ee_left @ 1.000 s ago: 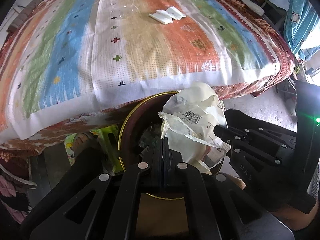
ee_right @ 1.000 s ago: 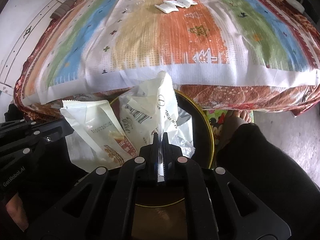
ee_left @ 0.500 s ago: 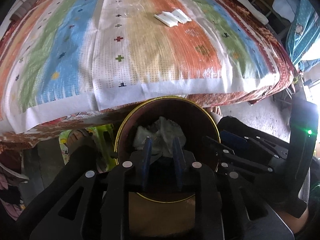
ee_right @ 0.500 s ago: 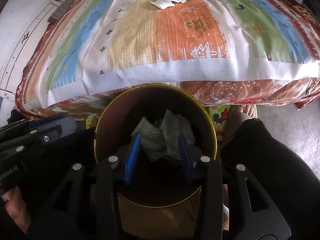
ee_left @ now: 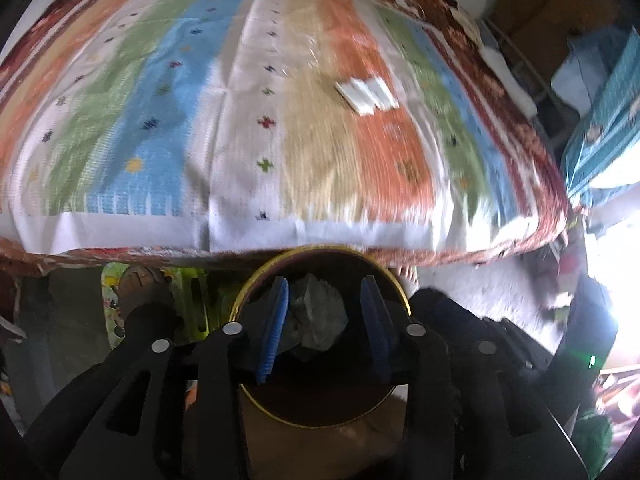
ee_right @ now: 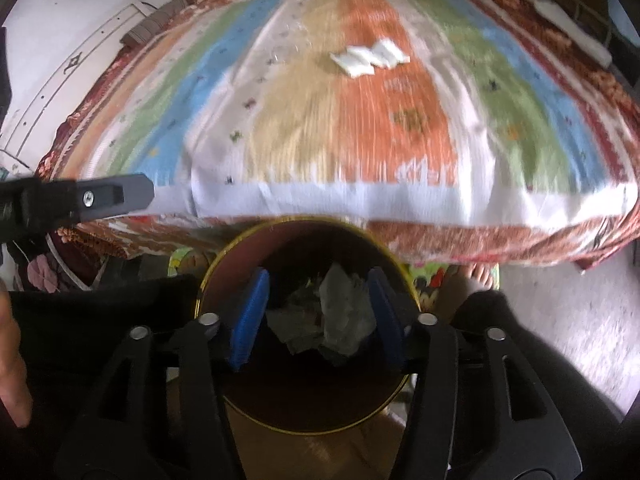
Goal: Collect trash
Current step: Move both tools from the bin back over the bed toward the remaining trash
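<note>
A round dark bin with a gold rim point(ee_left: 256, 280) point(ee_right: 224, 252) stands on the floor below the table edge. Crumpled wrappers point(ee_left: 316, 316) point(ee_right: 340, 316) lie inside it. My left gripper point(ee_left: 324, 300) is open and empty above the bin. My right gripper point(ee_right: 318, 300) is open and empty above the bin too. White folded wrappers point(ee_left: 366, 94) point(ee_right: 368, 58) lie far out on the striped tablecloth point(ee_left: 280, 140) point(ee_right: 340, 128). A clear plastic piece point(ee_left: 296, 60) lies left of them, blurred.
The left gripper's body point(ee_right: 80, 200) shows at the left of the right wrist view. The person's legs and bare feet point(ee_left: 140, 284) point(ee_right: 476, 276) flank the bin. Clutter and blue fabric point(ee_left: 600, 112) stand to the right of the table.
Both grippers opened and let their plastic wrappers fall into the bin. Both have since risen and opened wider, and the view now shows more of the tablecloth.
</note>
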Motion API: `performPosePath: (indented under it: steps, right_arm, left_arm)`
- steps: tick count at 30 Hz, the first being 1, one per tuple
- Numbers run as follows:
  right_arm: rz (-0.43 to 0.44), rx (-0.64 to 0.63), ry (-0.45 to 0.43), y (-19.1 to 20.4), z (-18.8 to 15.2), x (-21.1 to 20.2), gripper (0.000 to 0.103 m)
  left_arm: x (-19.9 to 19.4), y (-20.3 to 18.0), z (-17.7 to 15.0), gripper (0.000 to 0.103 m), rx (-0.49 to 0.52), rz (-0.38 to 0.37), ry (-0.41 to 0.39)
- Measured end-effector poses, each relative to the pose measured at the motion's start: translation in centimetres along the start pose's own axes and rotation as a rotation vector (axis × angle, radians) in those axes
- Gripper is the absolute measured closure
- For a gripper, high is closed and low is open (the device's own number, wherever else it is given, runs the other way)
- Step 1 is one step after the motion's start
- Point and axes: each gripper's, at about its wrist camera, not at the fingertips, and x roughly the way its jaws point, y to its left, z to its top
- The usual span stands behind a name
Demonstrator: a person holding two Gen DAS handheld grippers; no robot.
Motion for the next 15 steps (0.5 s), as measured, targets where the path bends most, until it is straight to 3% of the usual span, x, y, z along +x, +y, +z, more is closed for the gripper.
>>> performPosePath:
  steps: [5, 10, 15]
  right_arm:
    - [0.005, -0.024, -0.046, 0.1, 1.0, -1.2, 0.051]
    - [-0.006, -0.053, -0.119, 0.0, 2.8, -2.9, 0.045]
    - [-0.008, -0.09, -0.177, -0.4, 4.8, -4.6, 0.04]
  left_arm:
    - [-1.1, 0.3, 1.4, 0.058, -0.006, 0.013, -0.047]
    - [-2.4, -0.4, 3.3, 0.047, 0.031, 0.03, -0.112]
    - [-2.7, 0.6, 5.4, 0.045, -0.007, 0.015, -0.128]
